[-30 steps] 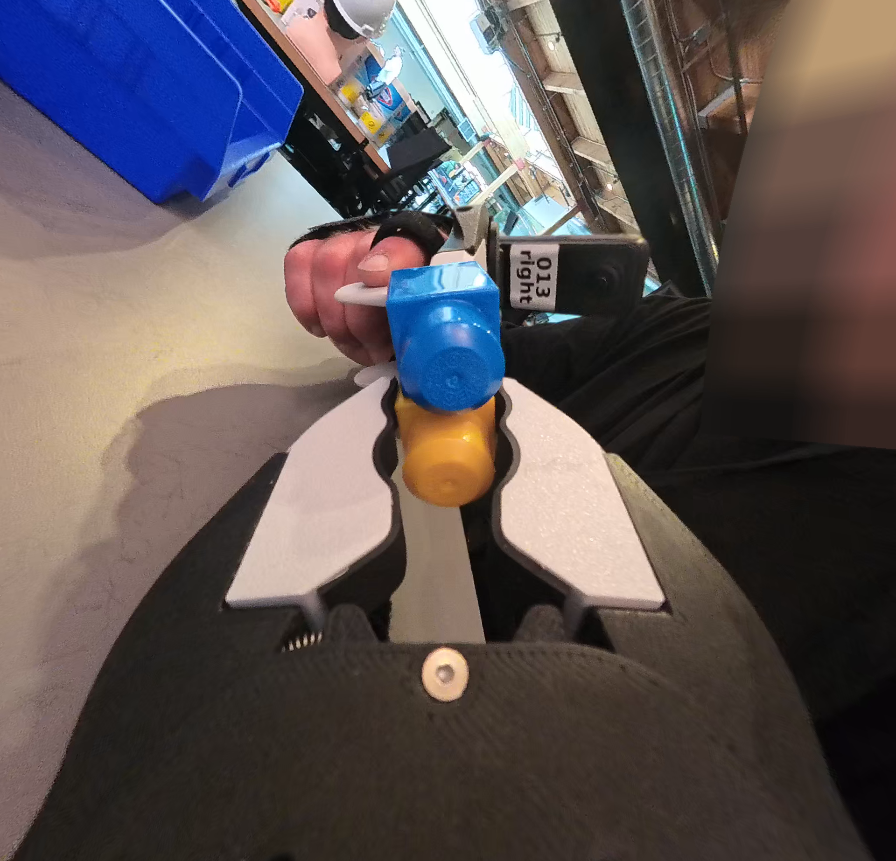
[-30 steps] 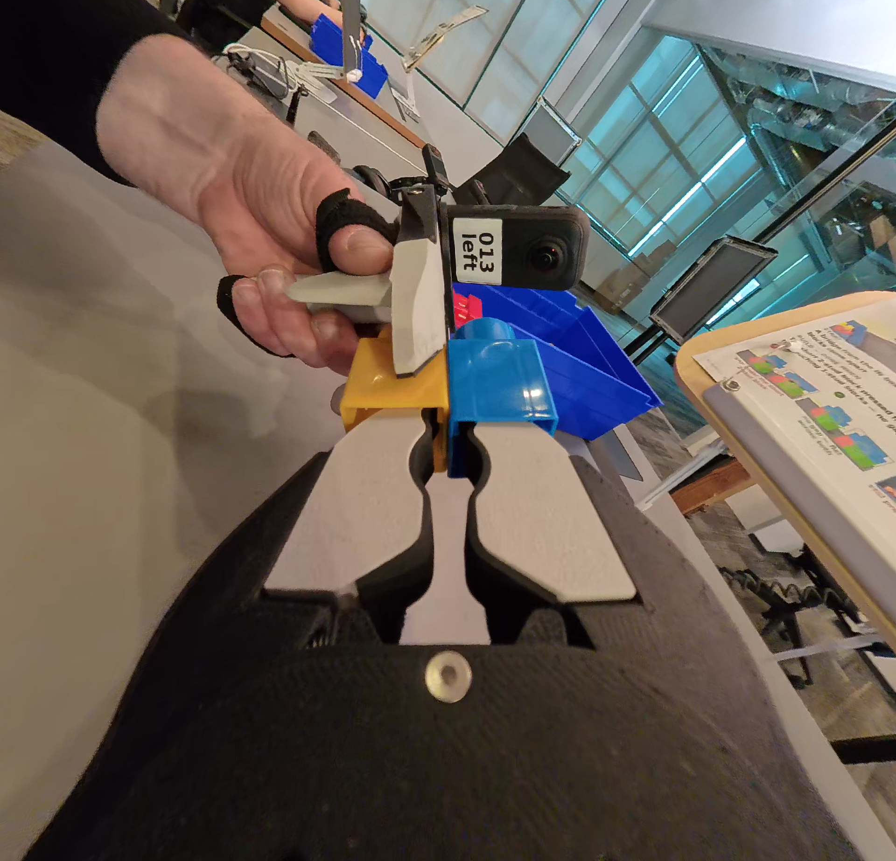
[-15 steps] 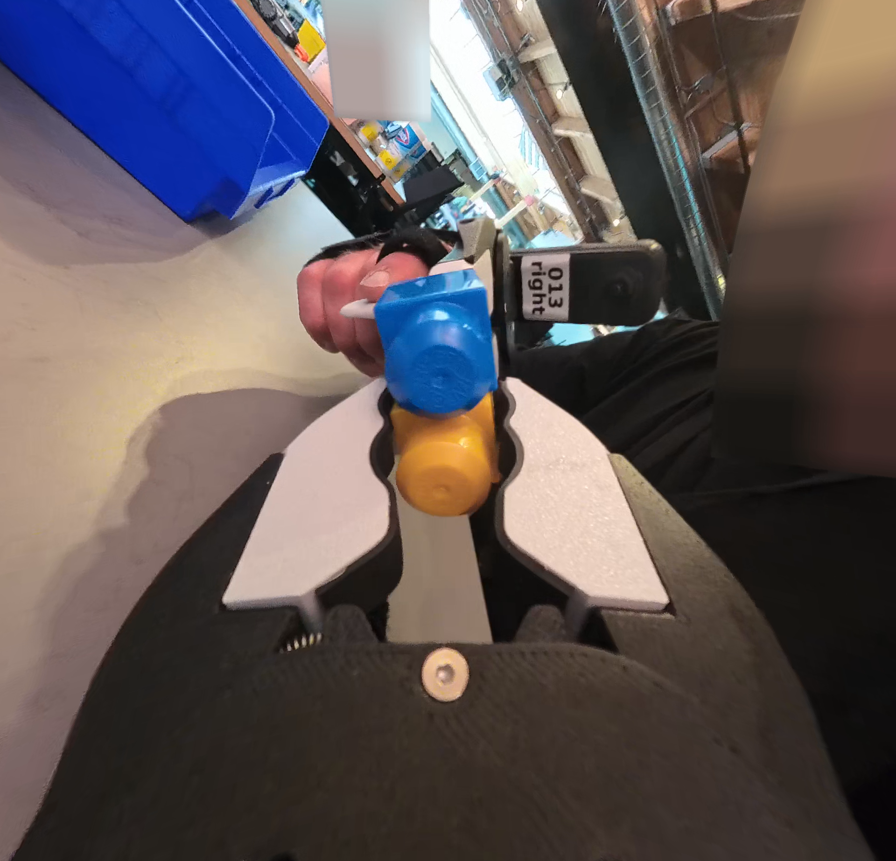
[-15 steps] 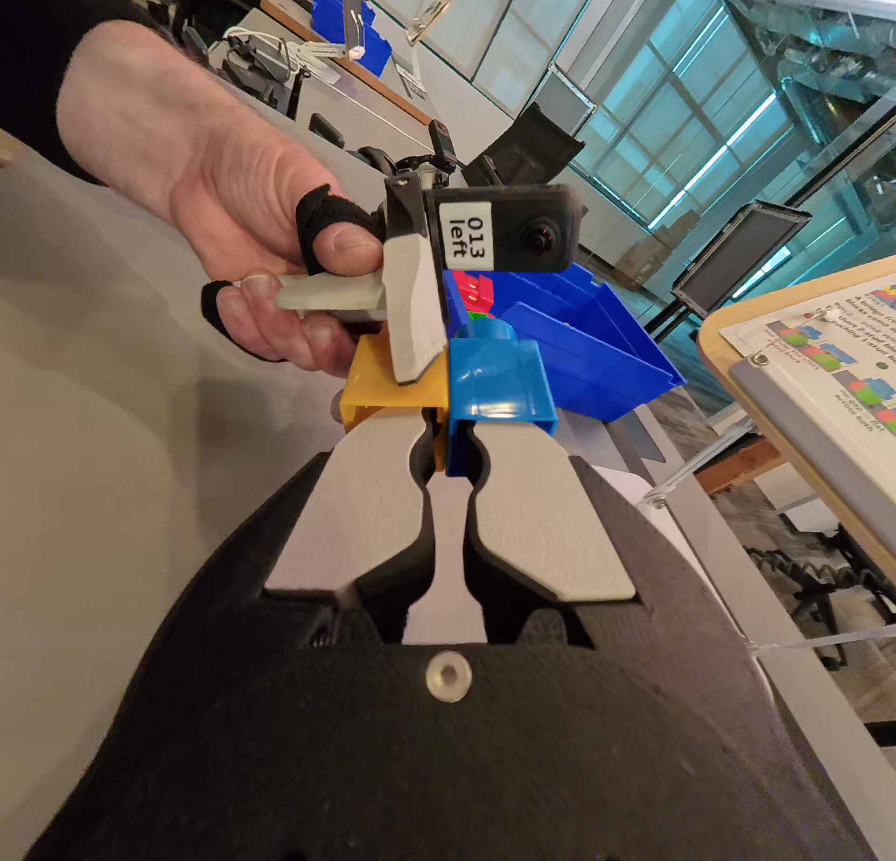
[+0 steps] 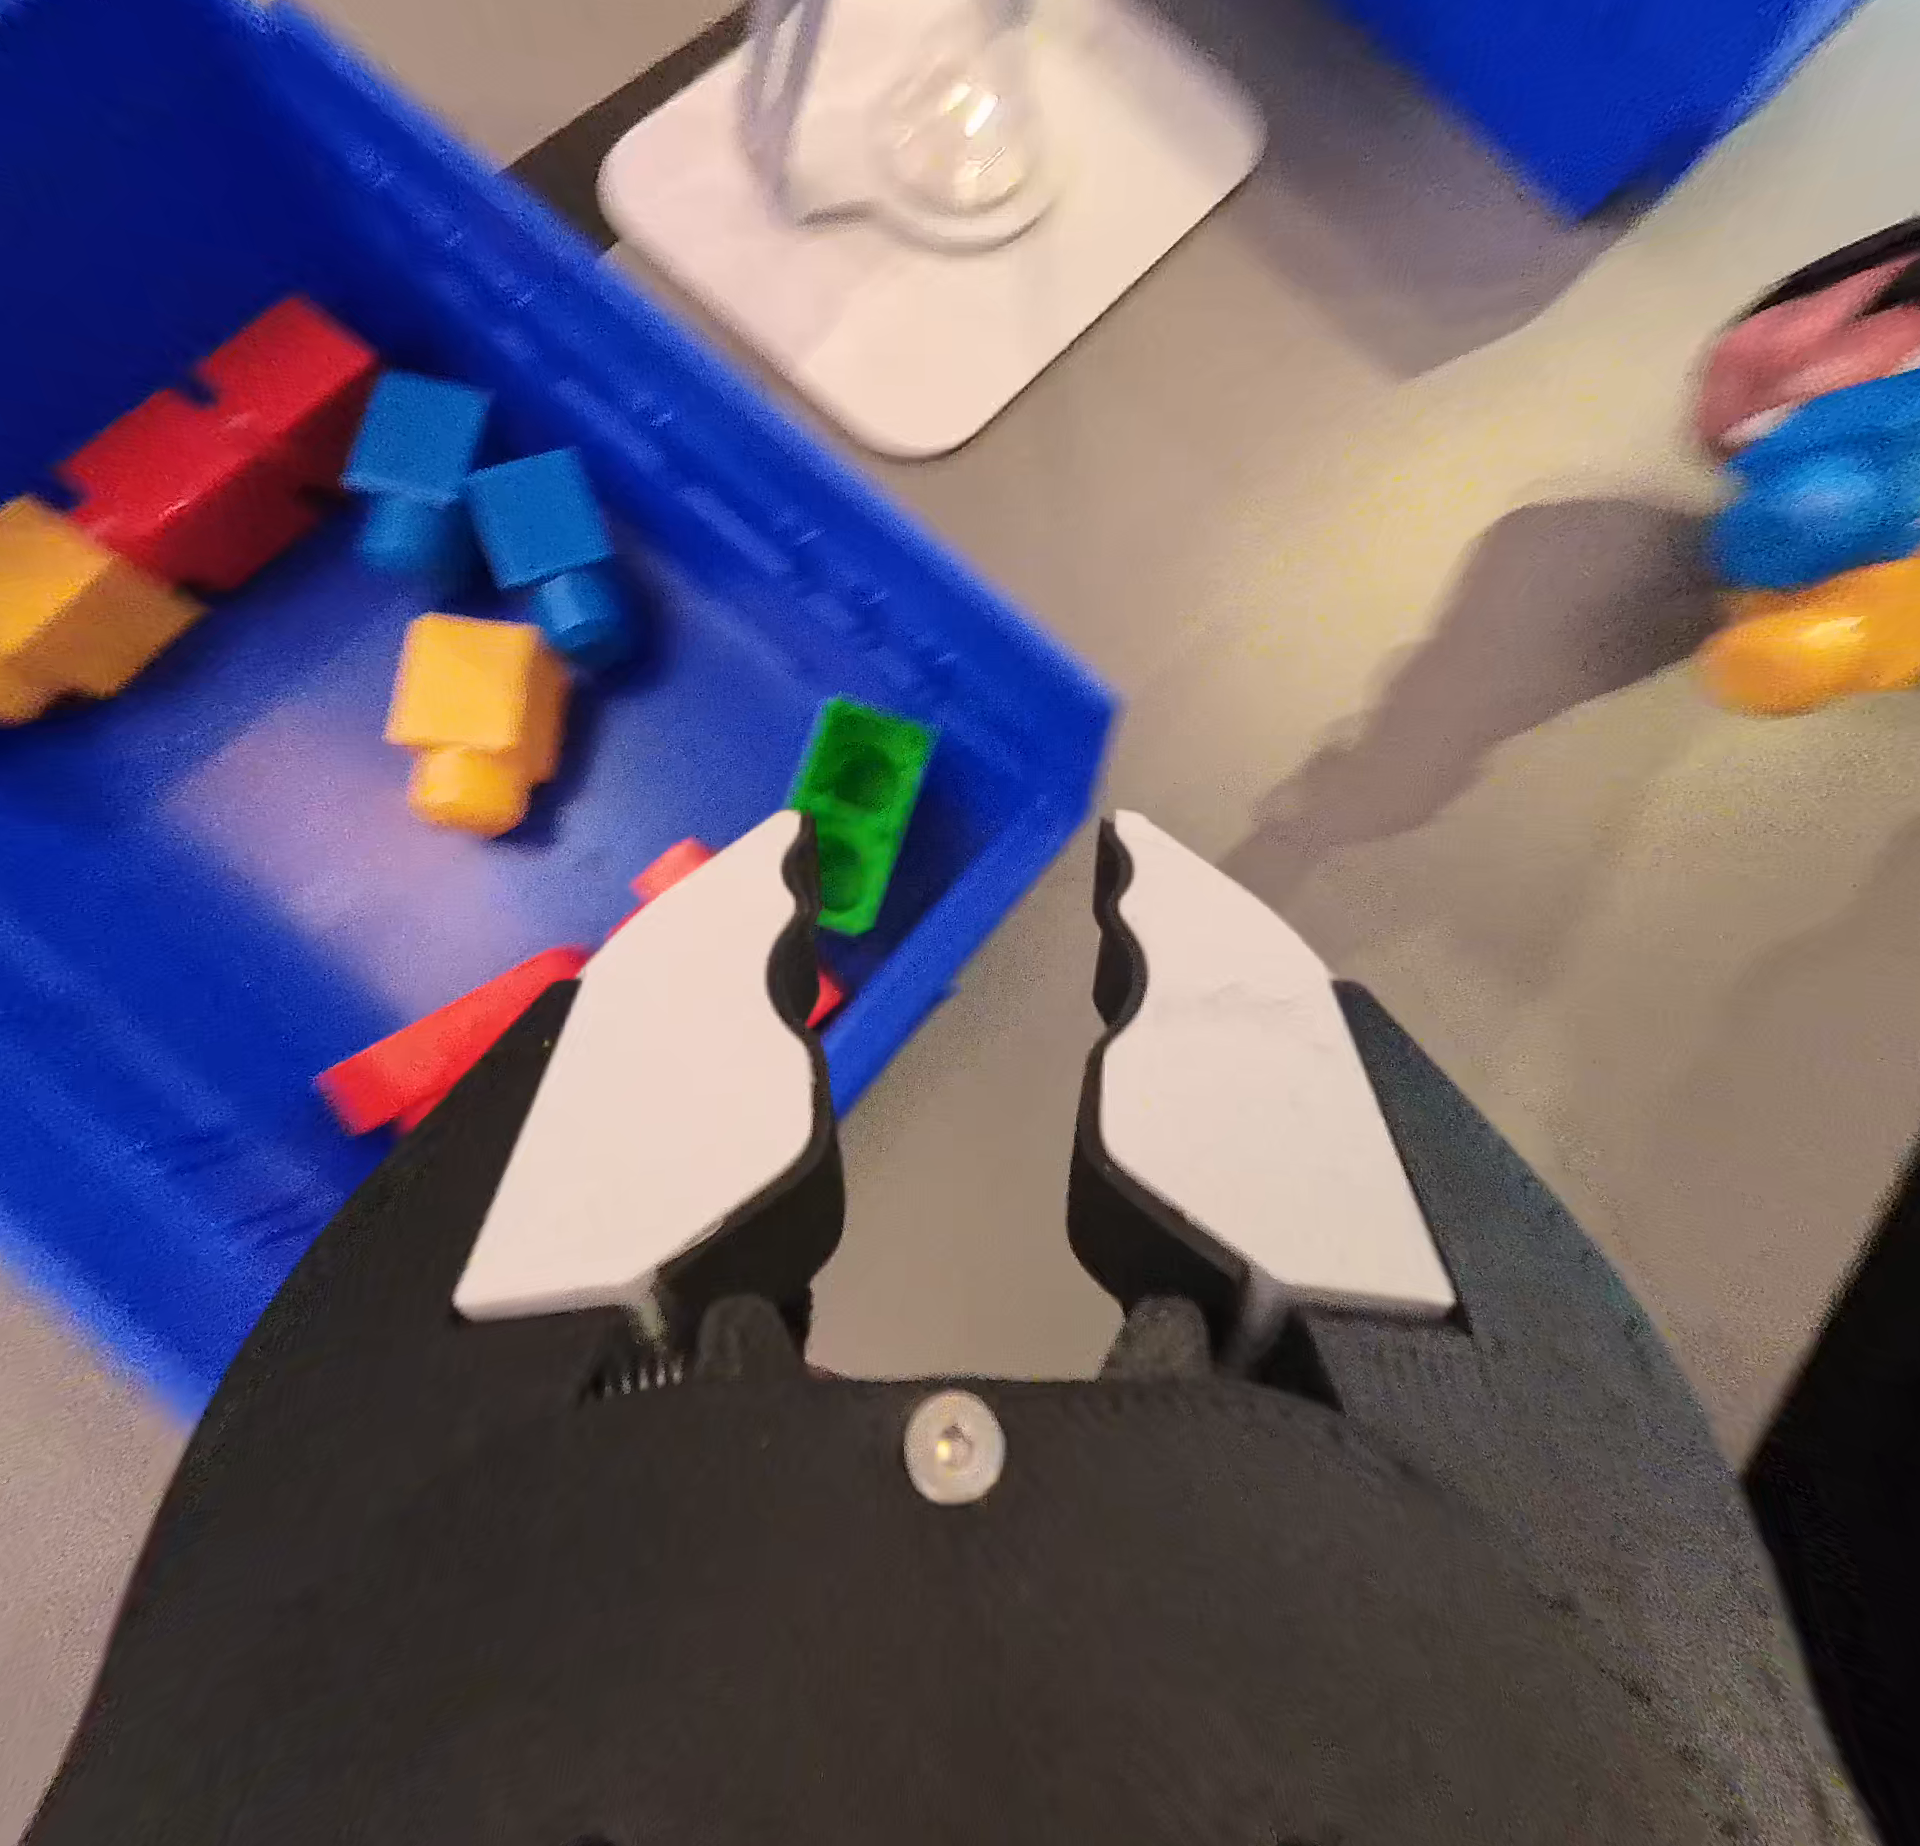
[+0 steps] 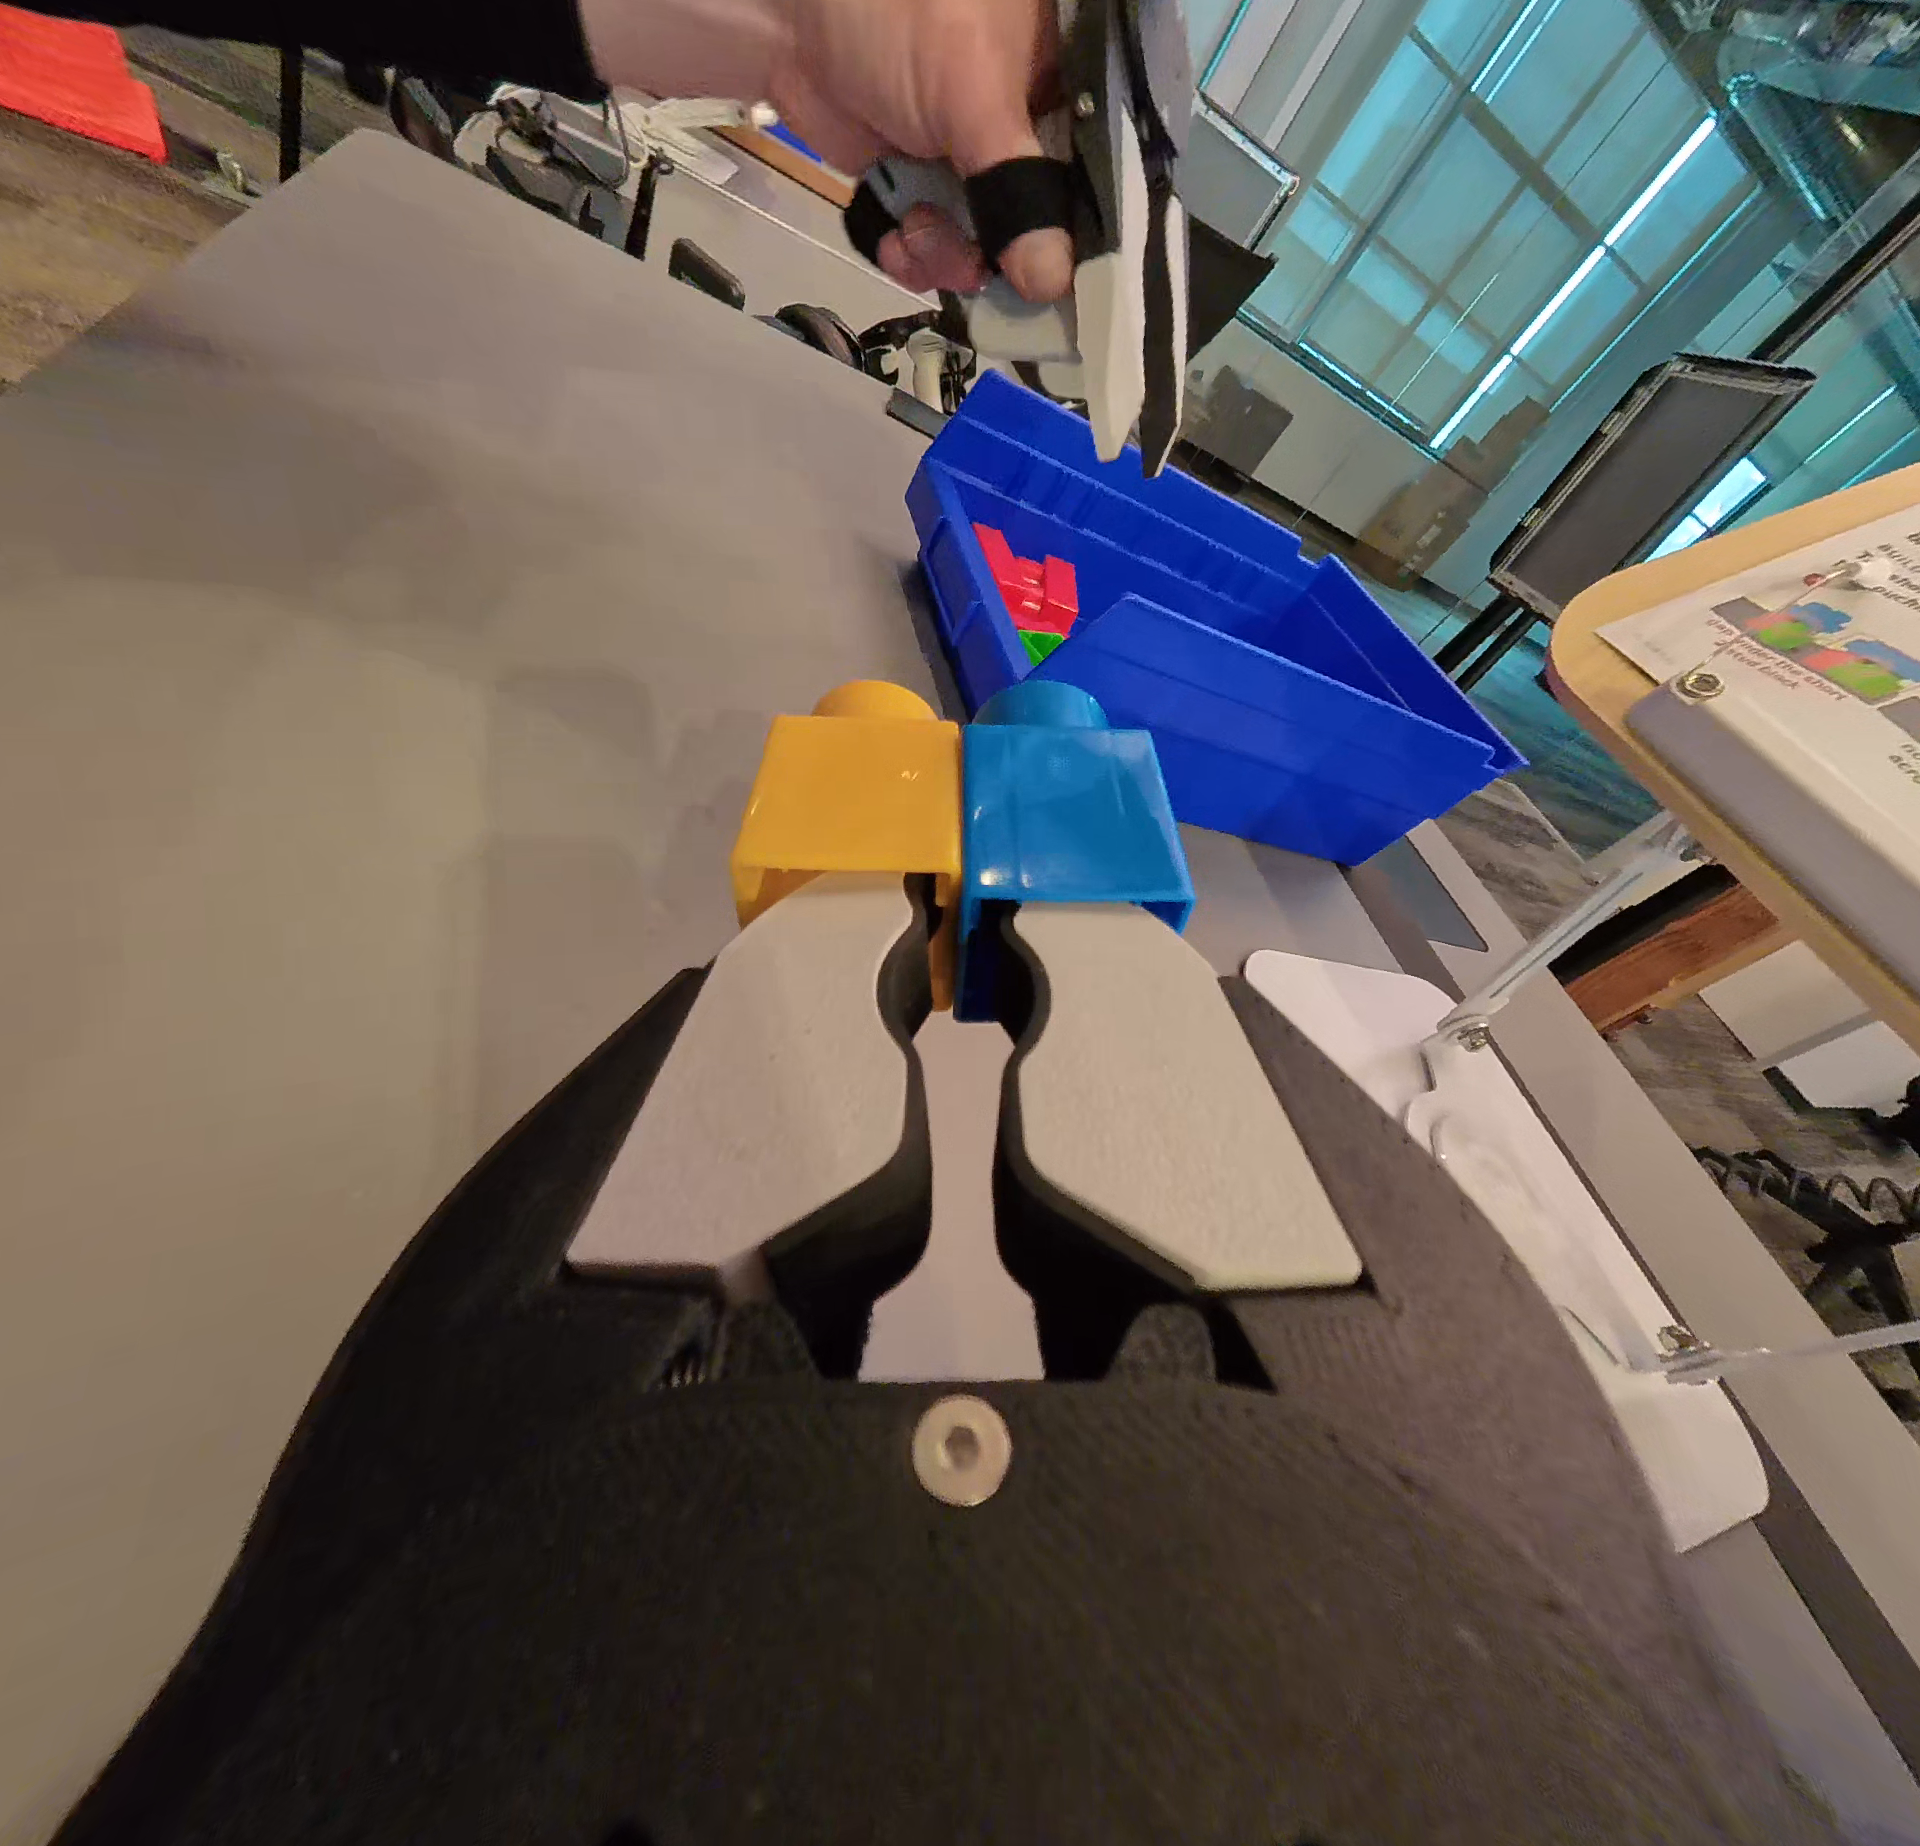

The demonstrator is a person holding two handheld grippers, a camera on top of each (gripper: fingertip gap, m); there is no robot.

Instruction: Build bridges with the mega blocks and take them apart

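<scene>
The right gripper [image 6: 961, 949] has its jaws closed on the adjoining inner walls of a yellow block [image 6: 847, 809] and a blue block [image 6: 1070, 814], side by side, studs pointing away — one pinch carries both. The left gripper [image 5: 948, 866], jaws apart and empty, hovers over the blue bin [image 5: 966, 695]; a green block [image 5: 857, 814] lies just beyond its left fingertip, likely the next pick.

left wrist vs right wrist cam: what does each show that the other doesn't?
Left wrist only: the bin floor with loose blue blocks, a yellow block and red blocks.

Right wrist only: the instruction sheet and the right gripper's fingers clamped on the adjoining walls of the yellow-and-blue block pair.

Both: blue bin, green block, grey table.
</scene>
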